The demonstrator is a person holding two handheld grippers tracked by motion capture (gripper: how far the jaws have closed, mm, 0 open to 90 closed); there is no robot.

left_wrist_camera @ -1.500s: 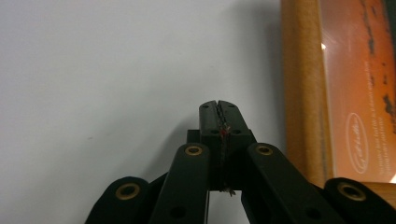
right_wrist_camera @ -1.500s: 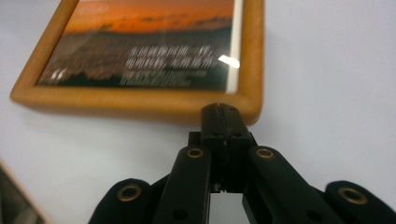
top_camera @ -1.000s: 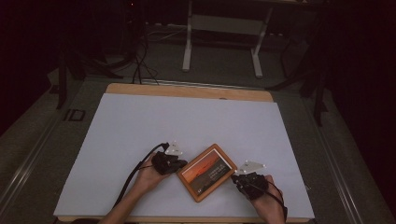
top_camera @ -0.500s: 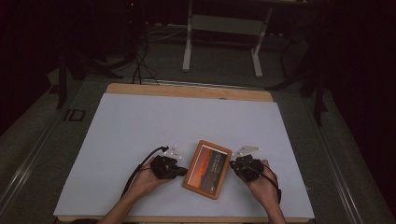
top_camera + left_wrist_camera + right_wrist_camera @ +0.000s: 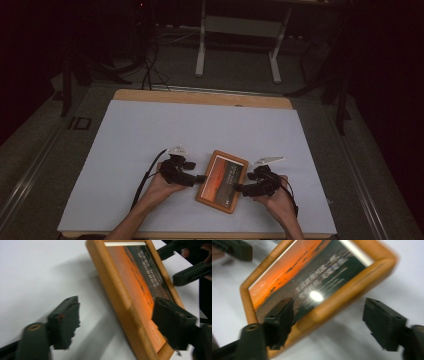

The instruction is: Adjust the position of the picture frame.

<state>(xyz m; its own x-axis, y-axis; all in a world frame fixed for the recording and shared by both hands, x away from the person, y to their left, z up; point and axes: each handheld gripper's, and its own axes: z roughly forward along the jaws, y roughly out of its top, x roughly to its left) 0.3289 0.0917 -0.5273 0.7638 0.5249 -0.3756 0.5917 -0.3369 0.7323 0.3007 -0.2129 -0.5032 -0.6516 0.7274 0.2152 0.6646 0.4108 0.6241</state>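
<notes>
In the high view, a wooden bench [image 5: 200,97] stood in a dim room, most of its top covered by a pale white sheet [image 5: 200,135]. Beyond its far edge a grey metal stand [image 5: 239,30] rested on a dark floor, with black cables [image 5: 150,70] trailing at the left. A wooden picture frame [image 5: 222,181] lay flat on the sheet near the front edge, turned slightly off square. The left hand-held gripper [image 5: 200,178] met the frame's left side and the right hand-held gripper [image 5: 239,189] its right side.

In the left gripper view, the left hand-held gripper [image 5: 115,325] had its jaws apart, having just been opening; the frame's wooden edge [image 5: 120,300] sat between them, one pad over the orange print, the other clear above the white sheet [image 5: 37,270].

In the right gripper view, the right hand-held gripper [image 5: 332,322] likewise stood apart after just opening, straddling the frame's edge [image 5: 342,295] without clamping it.
</notes>
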